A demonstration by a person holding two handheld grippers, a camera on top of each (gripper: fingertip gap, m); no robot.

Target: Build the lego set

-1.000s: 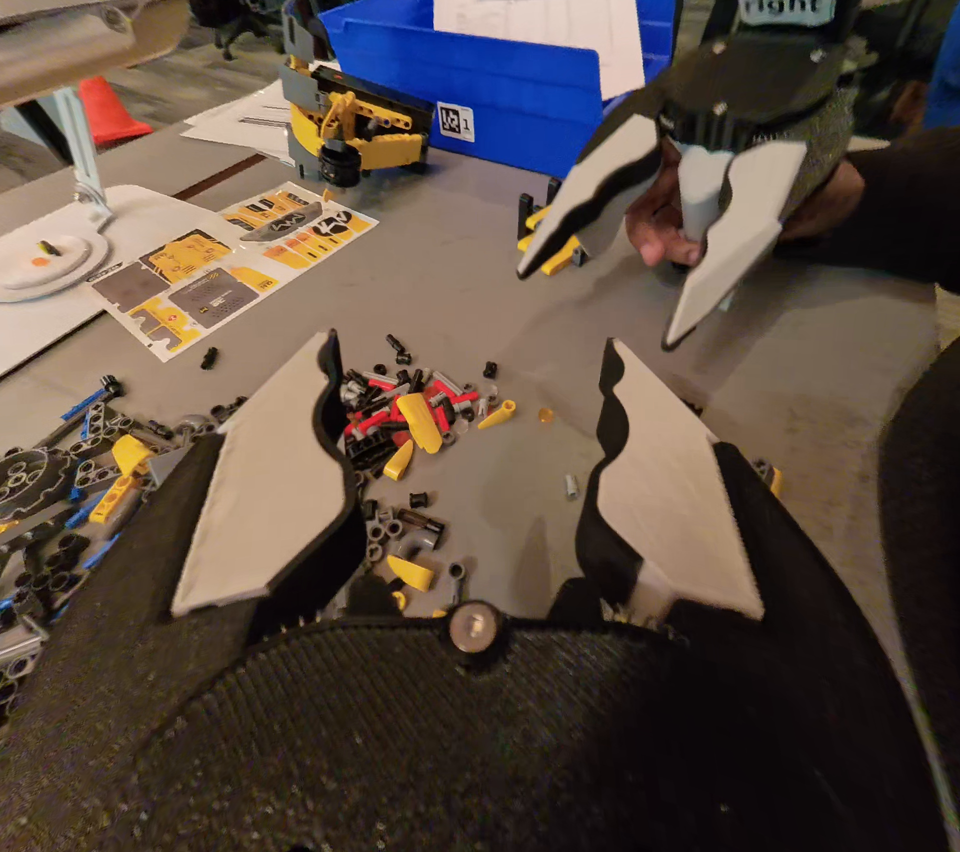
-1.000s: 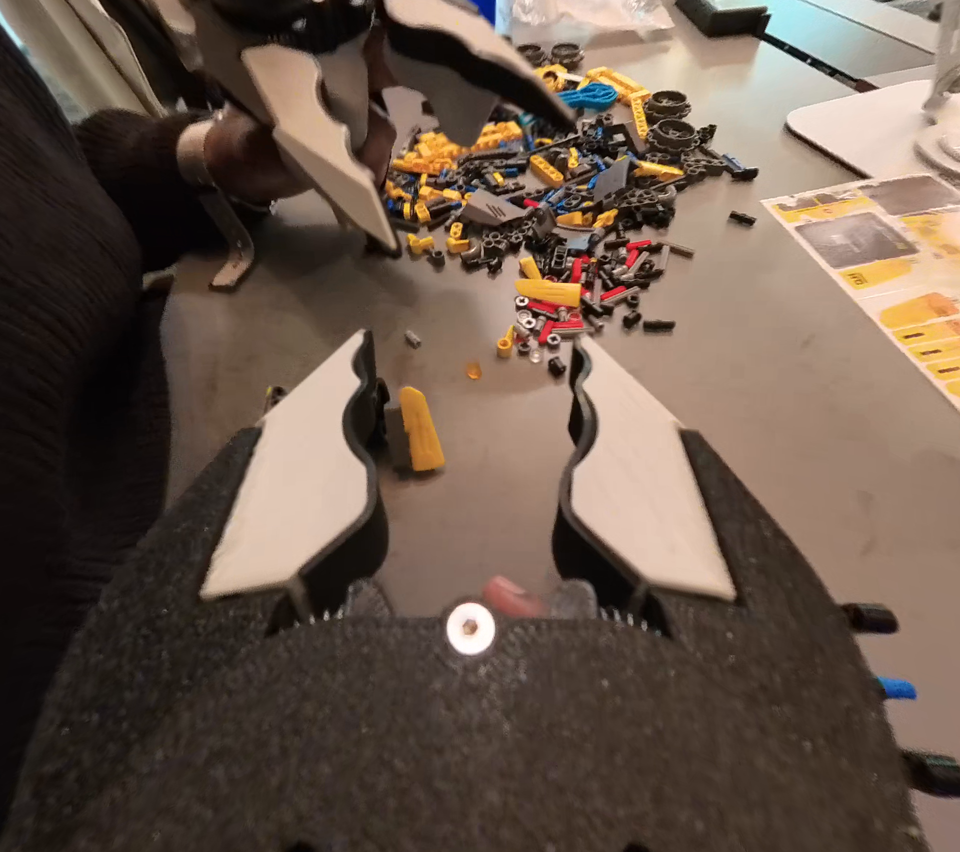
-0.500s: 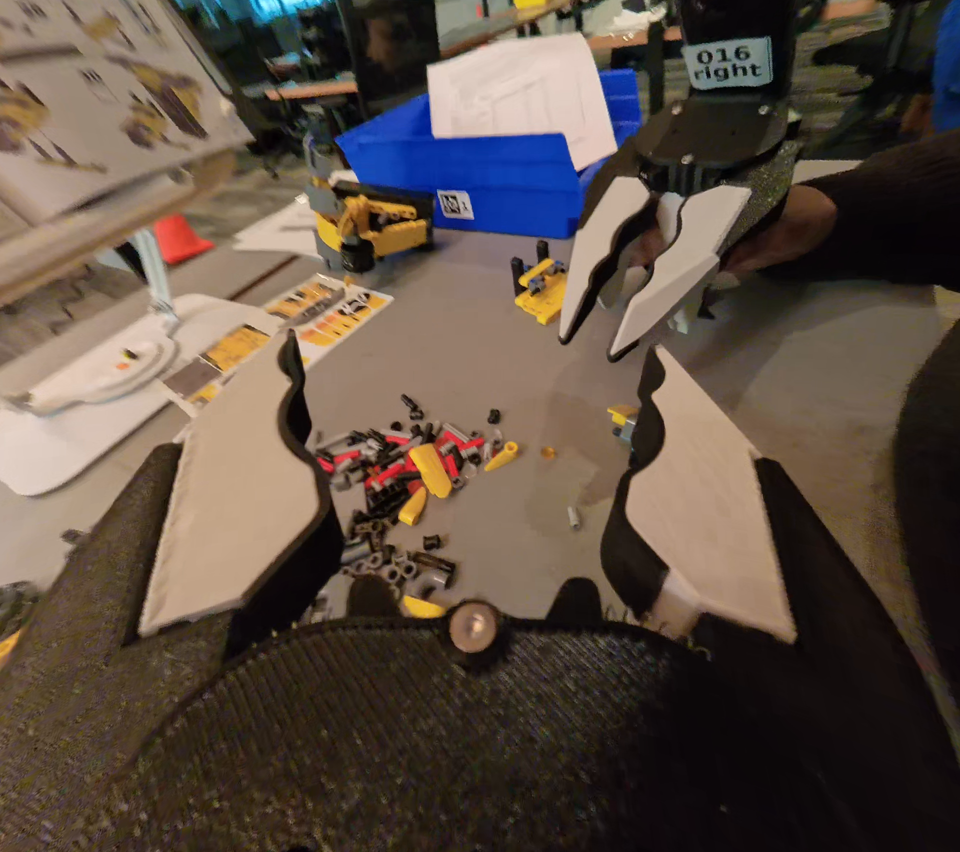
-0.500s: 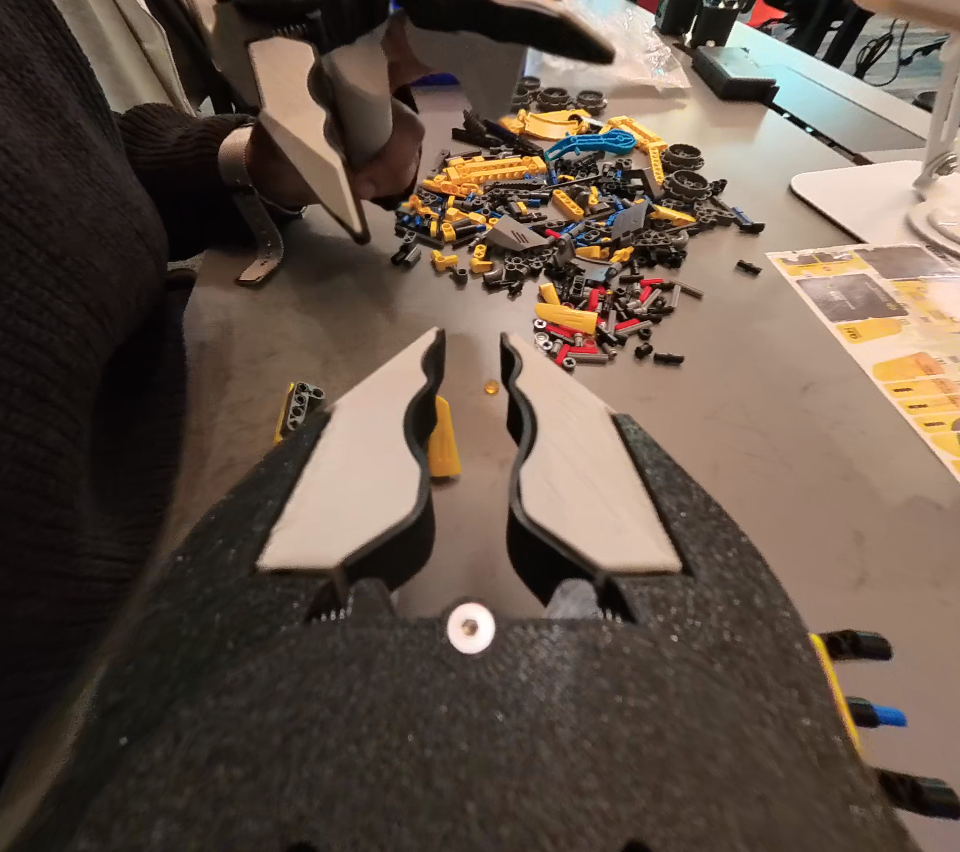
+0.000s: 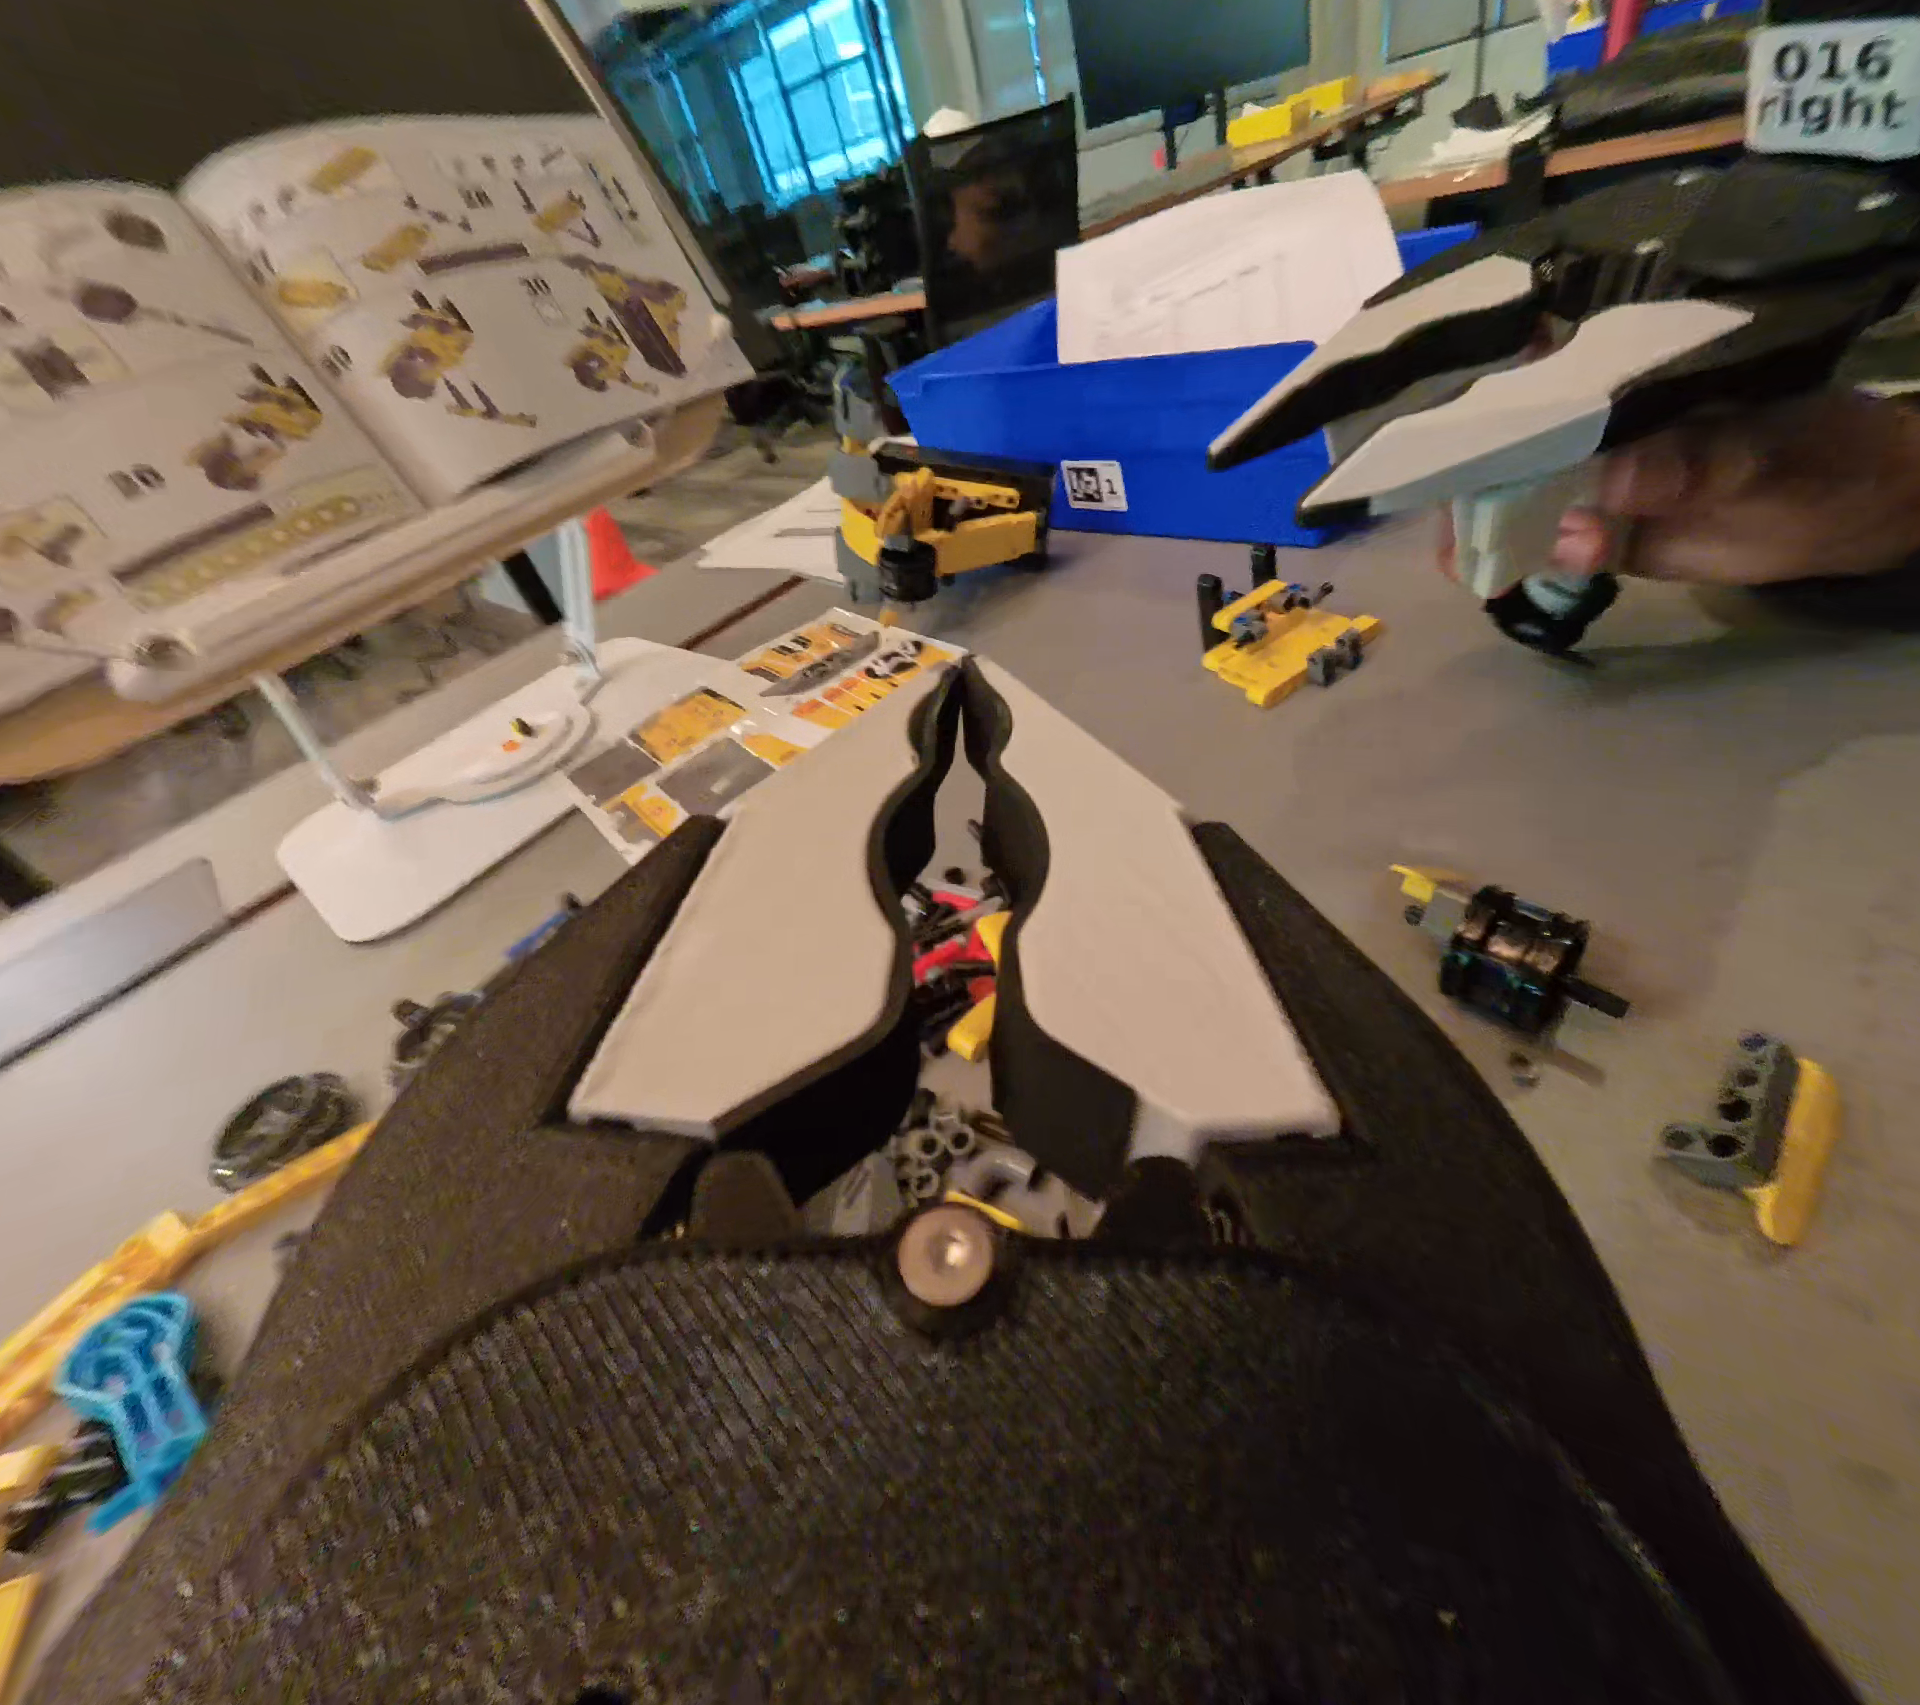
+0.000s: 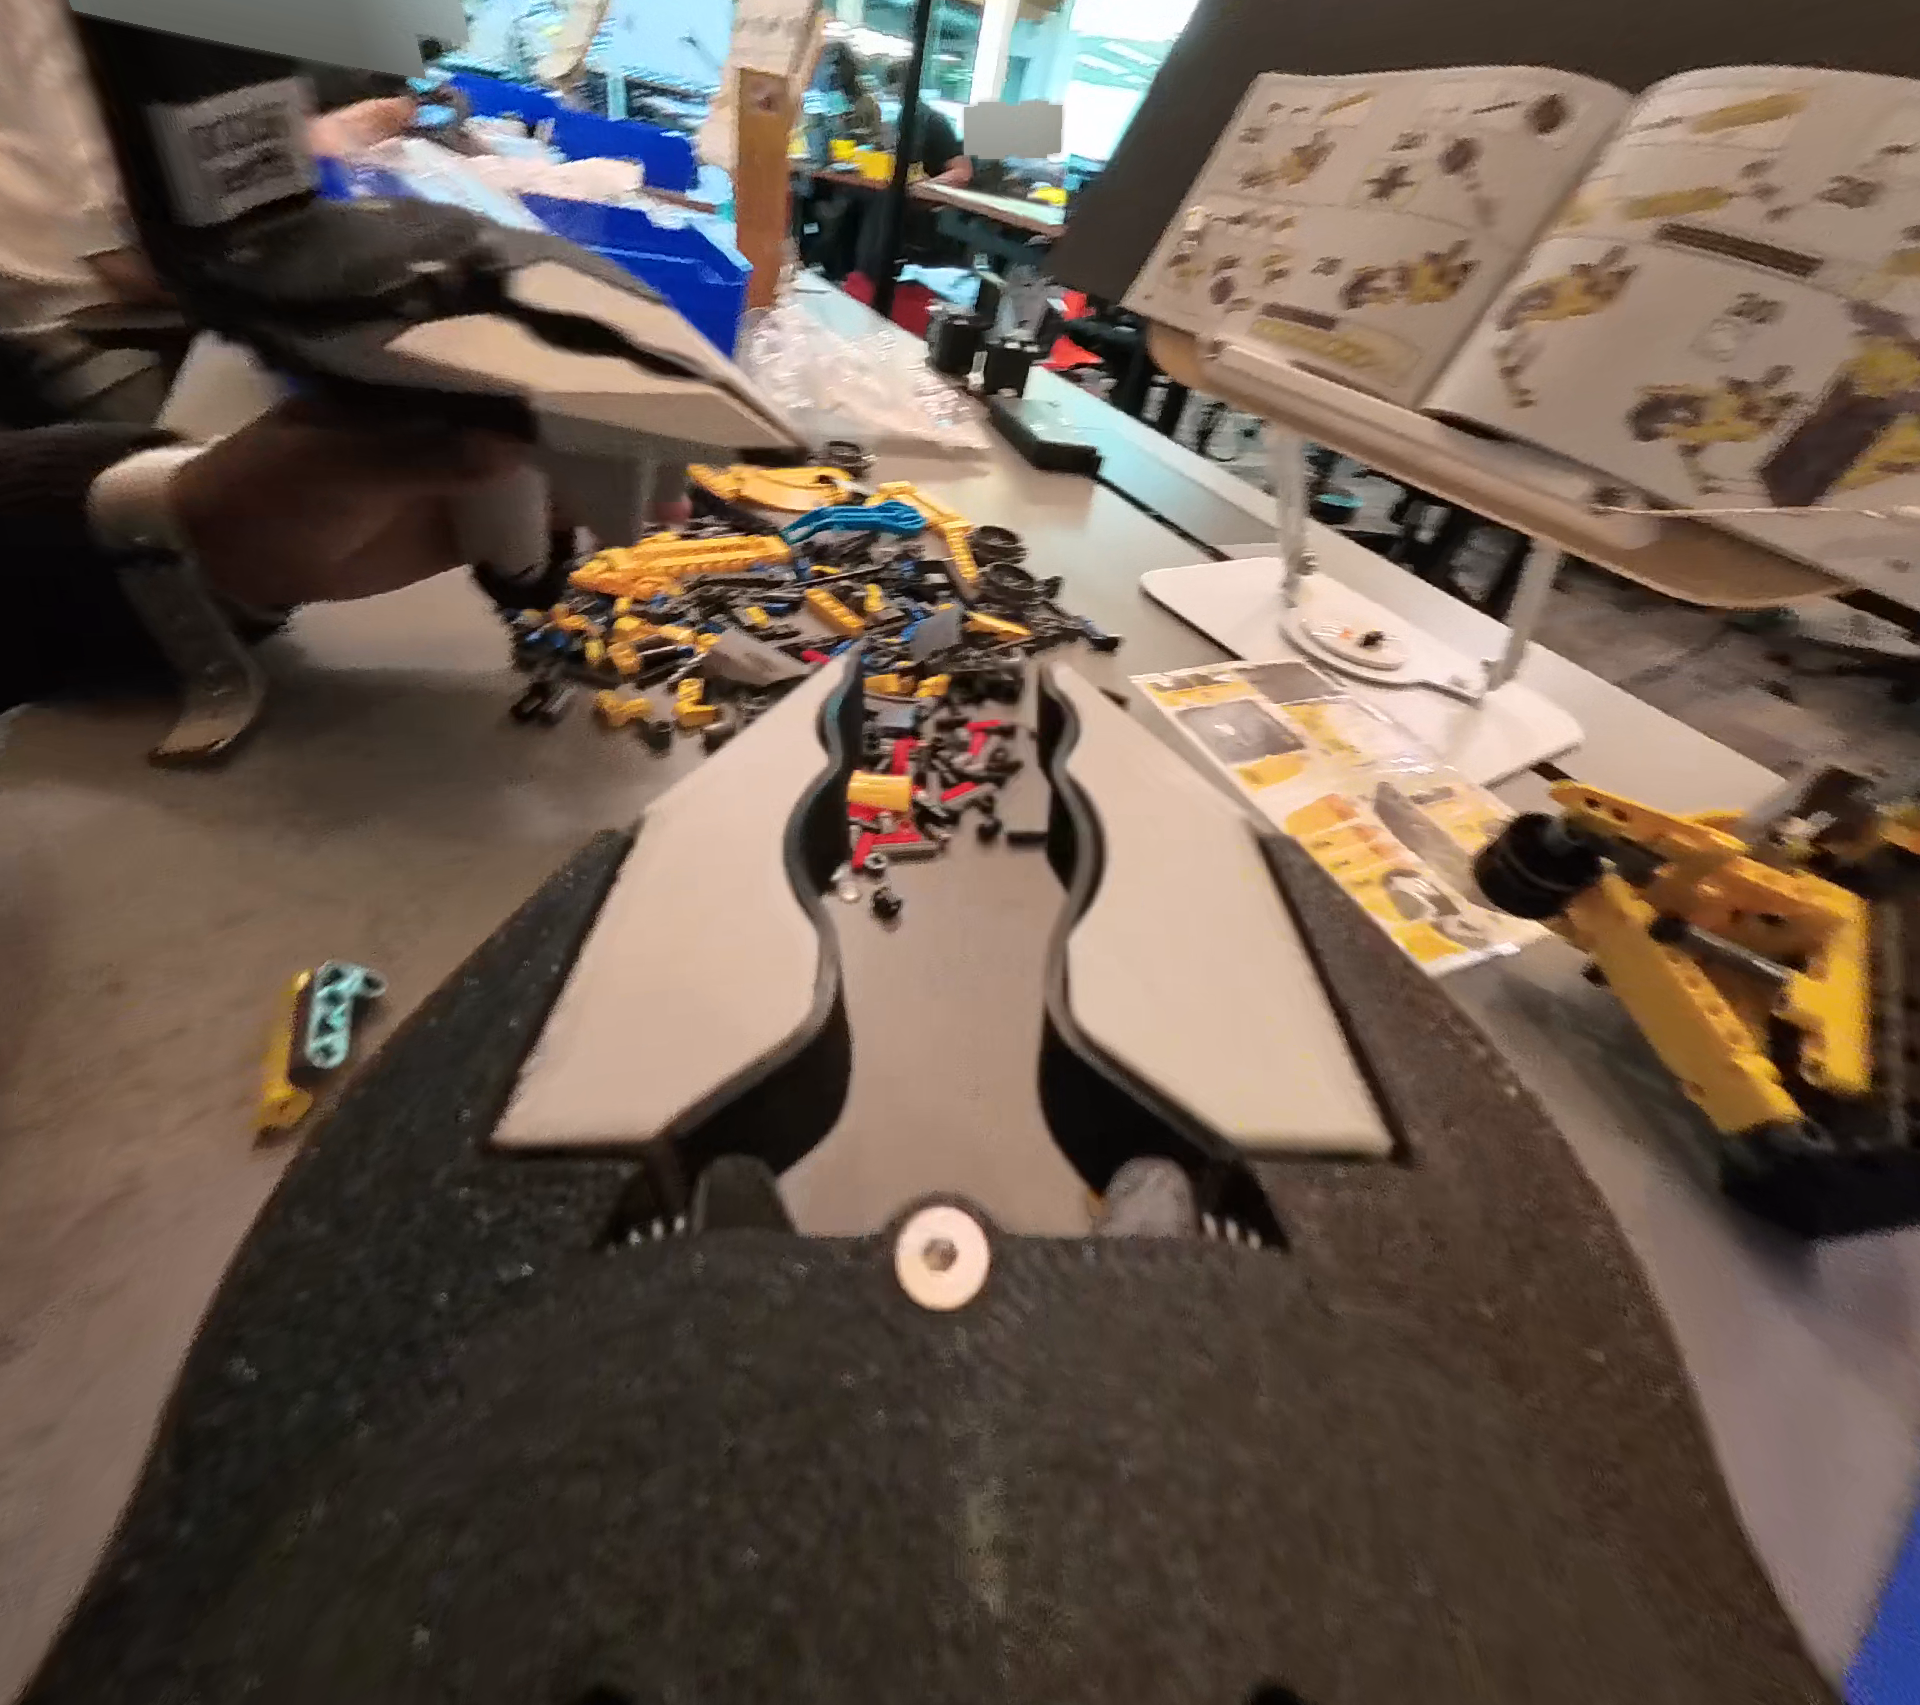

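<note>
On your far left, the open instruction booklet sat tilted on its white stand, overhanging the grey table; the stand's base lay close to the table seam. Beside it the yellow sticker sheet lay flat. Your left gripper hung above the table with its fingers clenched tip to tip and nothing between them; beneath it lay the scatter of small red, black and yellow building pieces. Behind, a part-built yellow model stood just in front of the blue bin, with a small yellow assembly near it. To the right, bare table gave you free room around a black wheel block and a grey-and-yellow bracket. Your right gripper was raised at the right edge, its fingers a little apart, gripping nothing. From its own camera, those fingers framed the piece pile, well above it
</note>
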